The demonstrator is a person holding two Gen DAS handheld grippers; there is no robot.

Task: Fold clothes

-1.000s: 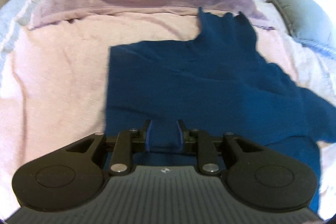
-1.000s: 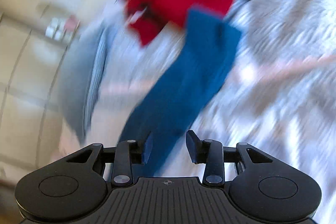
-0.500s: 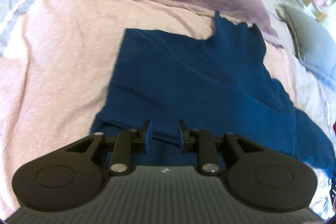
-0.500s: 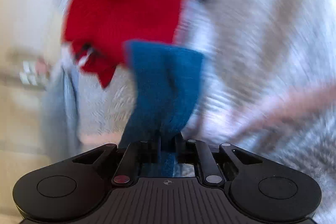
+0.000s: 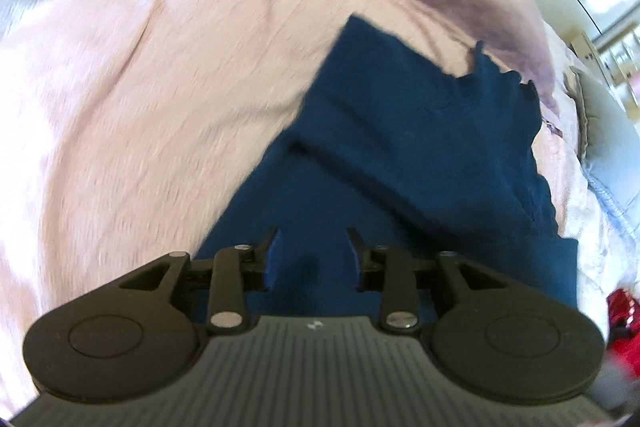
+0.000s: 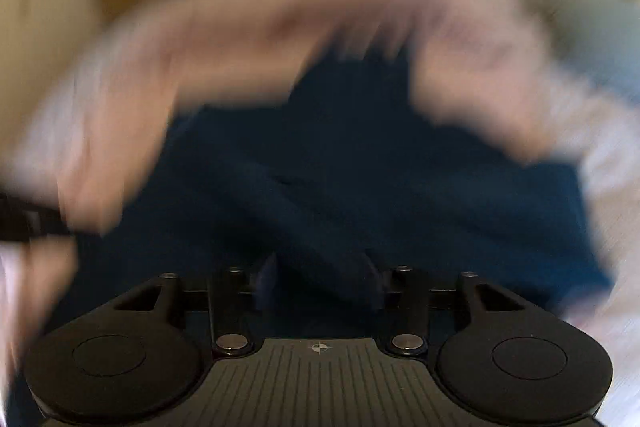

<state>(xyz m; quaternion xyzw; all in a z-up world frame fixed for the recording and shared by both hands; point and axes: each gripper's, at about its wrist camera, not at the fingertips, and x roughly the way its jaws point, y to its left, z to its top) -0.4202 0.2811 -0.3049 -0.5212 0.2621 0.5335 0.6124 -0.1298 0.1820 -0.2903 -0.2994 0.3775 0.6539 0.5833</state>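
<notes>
Both grippers, the left gripper (image 5: 312, 253) and right gripper (image 6: 320, 281), are black, with silver screws, round side discs and a ribbed grey body.

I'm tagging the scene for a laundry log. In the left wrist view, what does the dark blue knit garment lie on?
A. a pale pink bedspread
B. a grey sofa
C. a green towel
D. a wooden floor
A: the dark blue knit garment is spread over the pale pink bedspread, which shows around its upper and left edges.

A bed covered by a pink blanket (image 5: 168, 99) carries a dark blue garment (image 5: 400, 155) lying spread and partly folded on it. At its edge lies something red (image 5: 622, 311), perhaps another garment; the view is blurred.
</notes>
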